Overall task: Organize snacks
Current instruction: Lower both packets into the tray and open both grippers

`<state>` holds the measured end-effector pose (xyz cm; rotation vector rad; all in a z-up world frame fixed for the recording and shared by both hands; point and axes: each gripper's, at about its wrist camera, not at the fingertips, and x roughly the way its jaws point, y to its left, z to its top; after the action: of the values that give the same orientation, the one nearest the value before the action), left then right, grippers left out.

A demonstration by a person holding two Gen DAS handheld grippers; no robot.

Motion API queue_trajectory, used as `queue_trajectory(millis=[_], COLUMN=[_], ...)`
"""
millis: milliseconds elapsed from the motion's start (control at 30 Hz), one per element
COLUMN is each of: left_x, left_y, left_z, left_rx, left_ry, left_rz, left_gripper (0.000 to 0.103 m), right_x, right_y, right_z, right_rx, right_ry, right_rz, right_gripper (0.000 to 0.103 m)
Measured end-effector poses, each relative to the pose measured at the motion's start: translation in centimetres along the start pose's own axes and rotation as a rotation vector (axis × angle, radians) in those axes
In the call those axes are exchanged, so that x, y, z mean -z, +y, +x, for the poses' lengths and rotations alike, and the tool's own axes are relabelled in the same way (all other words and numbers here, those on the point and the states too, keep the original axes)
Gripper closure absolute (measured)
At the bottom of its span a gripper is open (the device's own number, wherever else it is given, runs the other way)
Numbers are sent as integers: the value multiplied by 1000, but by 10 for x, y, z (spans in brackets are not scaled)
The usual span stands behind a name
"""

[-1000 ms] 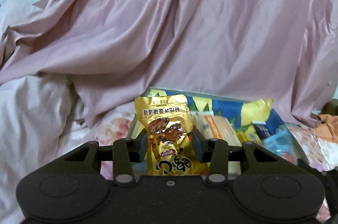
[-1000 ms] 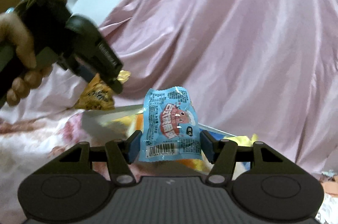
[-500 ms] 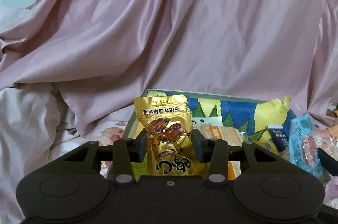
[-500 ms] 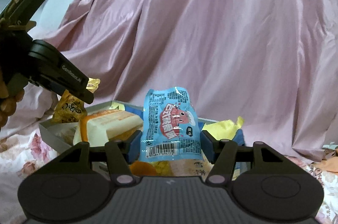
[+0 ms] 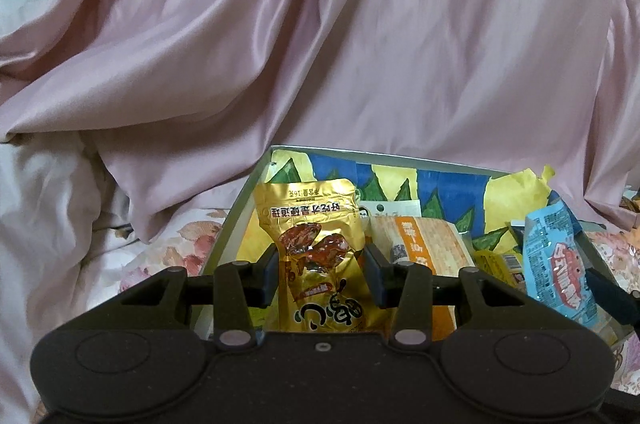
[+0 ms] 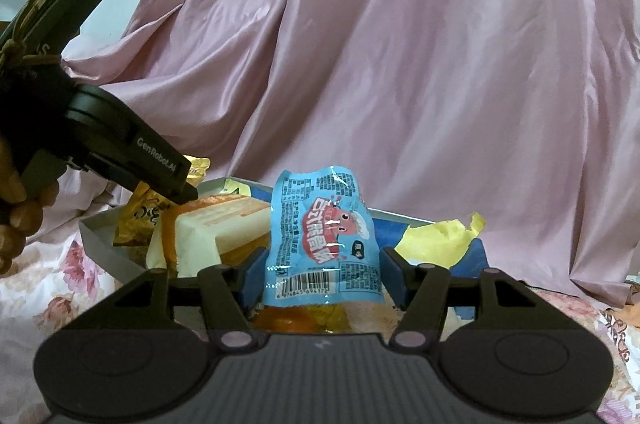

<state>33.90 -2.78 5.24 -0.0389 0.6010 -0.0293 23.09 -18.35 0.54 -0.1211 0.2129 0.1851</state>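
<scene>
The left gripper point(image 5: 320, 274) jaws clamp an upright gold snack pouch point(image 5: 316, 260) over the grey box point(image 5: 236, 224), while at 3 o'clock the right gripper point(image 6: 320, 278) jaws pinch a blue snack packet point(image 6: 322, 244).

1. Left gripper point(image 6: 176, 179), body seen from the right wrist view: we read "GenRobot.AI" in white letters along its side.

2. Blue snack packet point(image 6: 324, 240): we find a barcode on its lower edge with digits too small to read fully, red-and-white Chinese brand lettering, and fine print we cannot make out.

3. Gold snack packet point(image 5: 320, 256): held upside down, we read "16" beside Chinese characters near the top seam; a line of Chinese text and large black characters lower down.

4. Orange-and-white packet point(image 5: 420, 240): Chinese characters, illegible to us.
</scene>
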Motion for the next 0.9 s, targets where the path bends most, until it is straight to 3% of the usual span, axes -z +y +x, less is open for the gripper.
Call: queue_trajectory(millis=[167,233,300,533,600,900], left_x=[3,4,4,6,6,7], left_y=[0,0,0,5,7,9], left_z=[2,1,0,-10,-14,-37], left_rx=[2,5,2,-22,-33,-56], left_ry=[8,7,1,-35,-48,-88], left_rz=[-8,-16,-20,-44,-57,-63], left_gripper=[57,53,39,13,2,1], right_x=[1,1,2,0,-2,-11], right_y=[2,2,3,0,-1,-8], right_z=[0,1,1,-3,-5,-20], right_rx=[-6,-8,-9,-6,-4,14], right_ry=[9,16,14,-3,-10,-54], right_rz=[-7,-10,-11,6,15,70], right_gripper=[36,35,35,23,19,4])
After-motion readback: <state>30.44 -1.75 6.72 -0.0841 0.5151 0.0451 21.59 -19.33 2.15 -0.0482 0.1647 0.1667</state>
